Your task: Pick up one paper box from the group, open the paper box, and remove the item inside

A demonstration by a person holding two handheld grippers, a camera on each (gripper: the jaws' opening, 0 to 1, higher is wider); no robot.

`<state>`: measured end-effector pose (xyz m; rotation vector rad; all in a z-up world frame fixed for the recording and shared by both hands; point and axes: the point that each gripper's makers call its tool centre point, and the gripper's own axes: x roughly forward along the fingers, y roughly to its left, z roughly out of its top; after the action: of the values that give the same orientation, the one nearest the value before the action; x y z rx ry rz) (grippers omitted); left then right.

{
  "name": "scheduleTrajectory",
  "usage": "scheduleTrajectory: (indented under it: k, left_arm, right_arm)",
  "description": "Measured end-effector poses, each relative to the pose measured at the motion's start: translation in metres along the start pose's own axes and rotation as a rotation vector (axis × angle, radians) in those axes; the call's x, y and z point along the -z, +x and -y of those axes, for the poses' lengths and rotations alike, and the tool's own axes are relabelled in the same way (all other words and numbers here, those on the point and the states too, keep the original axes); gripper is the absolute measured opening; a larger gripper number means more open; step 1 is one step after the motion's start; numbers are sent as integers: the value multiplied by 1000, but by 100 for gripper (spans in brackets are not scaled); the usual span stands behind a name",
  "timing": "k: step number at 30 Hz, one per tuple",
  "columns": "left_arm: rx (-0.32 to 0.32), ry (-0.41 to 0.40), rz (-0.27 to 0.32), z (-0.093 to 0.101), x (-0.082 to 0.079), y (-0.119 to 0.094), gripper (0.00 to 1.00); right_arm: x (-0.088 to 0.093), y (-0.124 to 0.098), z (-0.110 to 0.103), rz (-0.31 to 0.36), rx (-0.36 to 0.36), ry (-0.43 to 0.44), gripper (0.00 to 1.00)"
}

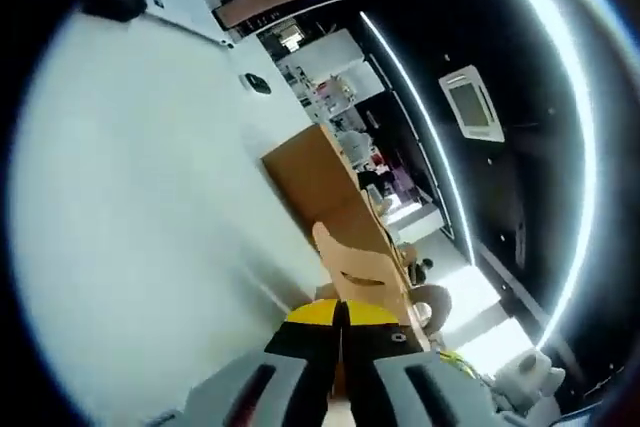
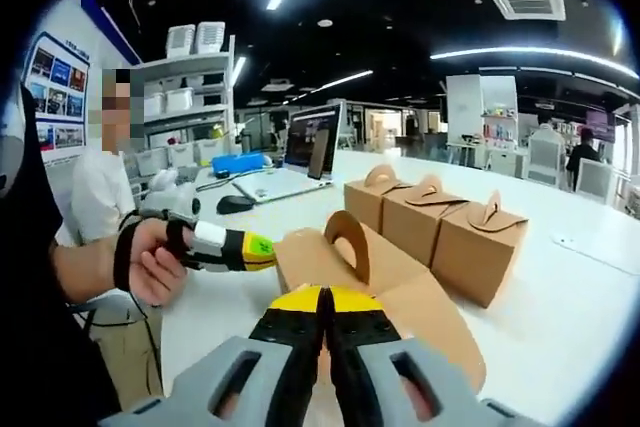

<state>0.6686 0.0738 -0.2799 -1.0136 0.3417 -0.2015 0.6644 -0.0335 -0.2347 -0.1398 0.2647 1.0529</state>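
1. My right gripper [image 2: 325,309] has its yellow-tipped jaws pressed together, pinching the near edge of the opened paper box [image 2: 385,277] just below its round-holed handle flap.
2. My left gripper [image 1: 340,319] also has its jaws closed tight against each other, and in the left gripper view they pinch the brown card of the same box [image 1: 350,247], whose slotted handle tab rises right above the tips.
3. In the right gripper view I see the left gripper coming in from the left, held in a person's hand [image 2: 150,259], its yellow end touching the left side of the held box.
4. I count one box in the grippers and three closed boxes [image 2: 435,222] standing in a row on the white table [image 2: 580,307], just behind the held one, each touching its neighbour and each with its handle tab up.
5. Farther back on the table I see a laptop [image 2: 285,172], one dark mouse [image 2: 236,204] beside it and a blue tray [image 2: 238,162].
6. I cannot tell whether anything lies inside the held box.
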Motion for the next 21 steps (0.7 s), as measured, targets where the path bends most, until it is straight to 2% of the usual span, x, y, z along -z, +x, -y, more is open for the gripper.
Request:
scheduleTrajectory:
  k: [8, 11, 17, 19, 21]
  left_arm:
    - [-5, 109, -64, 6, 19, -2, 4]
    - [-21, 195, -74, 5, 20, -2, 4]
    - [-34, 265, -81, 4, 17, 2, 4]
    - [-33, 280, -57, 3, 12, 0, 5]
    - [-40, 323, 20, 0, -4, -6, 5]
  right_arm:
    - [0, 0, 0, -9, 10, -5, 3]
    - [0, 0, 0, -27, 7, -21, 3]
    - [-1, 3, 0, -20, -11, -19, 3]
    - [-1, 2, 0, -21, -18, -23, 3]
    - [-1, 2, 0, -19, -28, -28, 3]
